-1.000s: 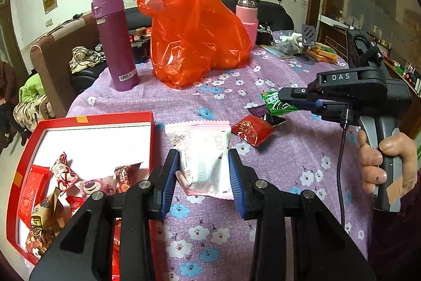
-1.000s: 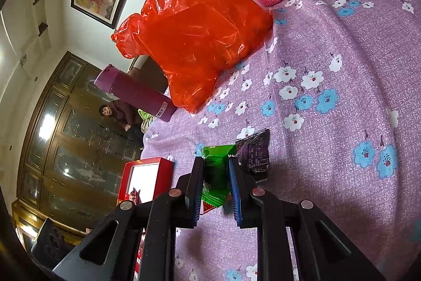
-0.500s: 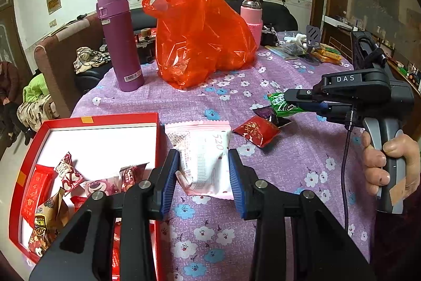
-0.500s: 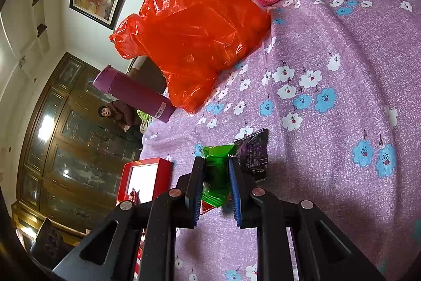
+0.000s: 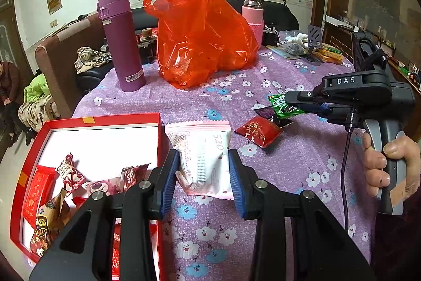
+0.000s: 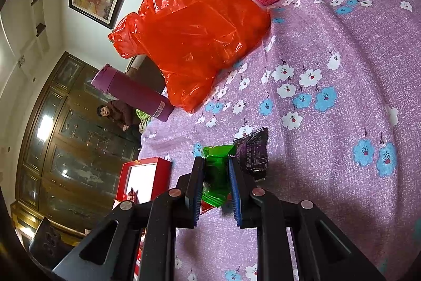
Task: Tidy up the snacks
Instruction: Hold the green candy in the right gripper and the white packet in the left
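— So, what are we holding on the left side?

— We are gripping the white-and-pink snack packet (image 5: 204, 162) with the left claw (image 5: 202, 175); both blue pads are pressing against its sides. The packet is lying on the table (image 5: 289, 170), just beside the right wall of the red box (image 5: 100, 120), which is sitting at the near left edge.

— And what is lying in the box?

— We are seeing several wrapped sweets (image 5: 71, 173) gathering at its near end, with the white bottom showing bare farther back.

— What is the right claw (image 6: 216, 185) doing?

— We are clenching it on the green snack packet (image 6: 215, 170), which is sitting between the pads. The dark purple packet (image 6: 252, 152) is lying just beside it, touching it, and the red packet (image 5: 259, 131) is resting near both, toward the middle of the table.

— What else is standing there?

— Toward the far edge we are seeing the orange plastic bag (image 5: 202, 36), the purple flask (image 5: 121, 41) upright to its left, and a pink bottle (image 5: 252, 15) behind the bag.
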